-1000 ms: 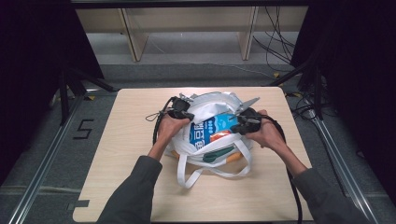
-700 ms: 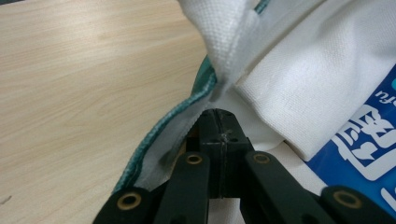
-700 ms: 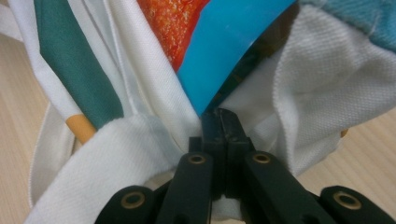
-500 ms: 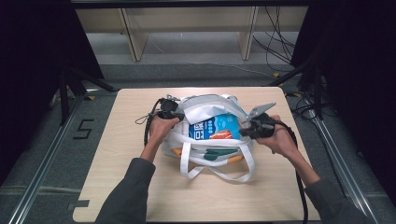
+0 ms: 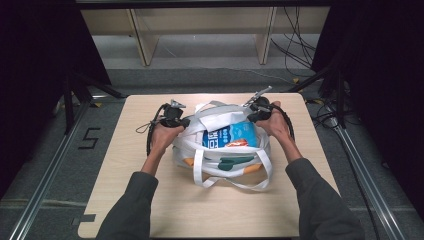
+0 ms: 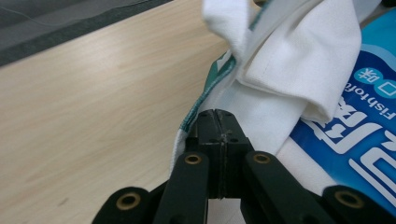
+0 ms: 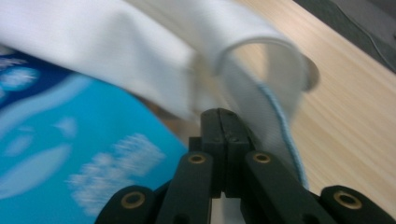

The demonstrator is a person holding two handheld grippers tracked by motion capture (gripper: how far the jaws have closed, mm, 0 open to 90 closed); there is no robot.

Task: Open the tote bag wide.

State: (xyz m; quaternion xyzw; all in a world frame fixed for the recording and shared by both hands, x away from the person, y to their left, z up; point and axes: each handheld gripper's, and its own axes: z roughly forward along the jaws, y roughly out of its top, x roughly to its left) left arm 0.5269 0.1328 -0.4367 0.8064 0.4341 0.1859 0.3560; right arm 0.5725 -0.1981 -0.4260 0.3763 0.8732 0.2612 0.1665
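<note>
A white tote bag (image 5: pixel 220 162) with long straps lies on the wooden table (image 5: pixel 125 200). Its mouth is spread, and a blue printed packet (image 5: pixel 227 136) shows inside. My left gripper (image 5: pixel 182 122) sits at the bag's left rim. In the left gripper view its tips (image 6: pixel 217 114) are pressed together on the teal-edged white fabric (image 6: pixel 280 79). My right gripper (image 5: pixel 250 117) is at the far right rim. Its tips (image 7: pixel 220 114) are shut on white fabric with blue stitching (image 7: pixel 275 112), beside the blue packet (image 7: pixel 70 154).
The bag's straps (image 5: pixel 235 182) trail toward the table's near edge. Bare tabletop lies left, right and in front of the bag. Shelf legs (image 5: pixel 142 40) and cables (image 5: pixel 295 30) stand on the floor beyond the far edge.
My left gripper has moved left along the bag's rim. My right gripper swung out to the right, then back toward the far edge. The bag's mouth now stands wider.
</note>
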